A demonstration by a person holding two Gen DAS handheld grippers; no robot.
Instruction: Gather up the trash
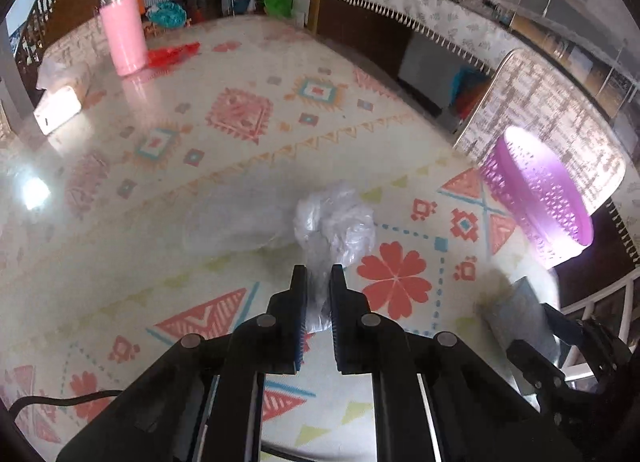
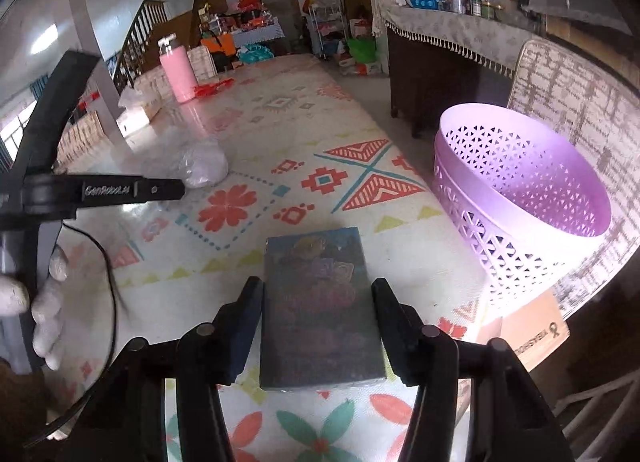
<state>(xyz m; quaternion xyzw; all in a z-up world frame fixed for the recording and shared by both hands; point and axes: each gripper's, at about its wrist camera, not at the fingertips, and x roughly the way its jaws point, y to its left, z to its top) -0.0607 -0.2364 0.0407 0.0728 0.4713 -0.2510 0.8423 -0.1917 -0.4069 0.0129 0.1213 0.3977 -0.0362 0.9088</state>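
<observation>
**A:** 2 pieces of trash, 1 per claw. The left gripper (image 1: 318,274) is pinched on the crumpled plastic bag (image 1: 334,222), most of which bulges just ahead of its tips.

**B:** How will it handle?

**A:** Feather-light, soft, slippery; the bunched neck already nipped is the place to grip.

**B:** And the right gripper (image 2: 318,288)?

**A:** Half-wide, straddling the dark flat packet (image 2: 318,302) by its long edges; whether the pads press it, I cannot tell. It looks stiff and light, probably glossy. The purple basket (image 2: 520,190) stands ahead to the right.
</observation>
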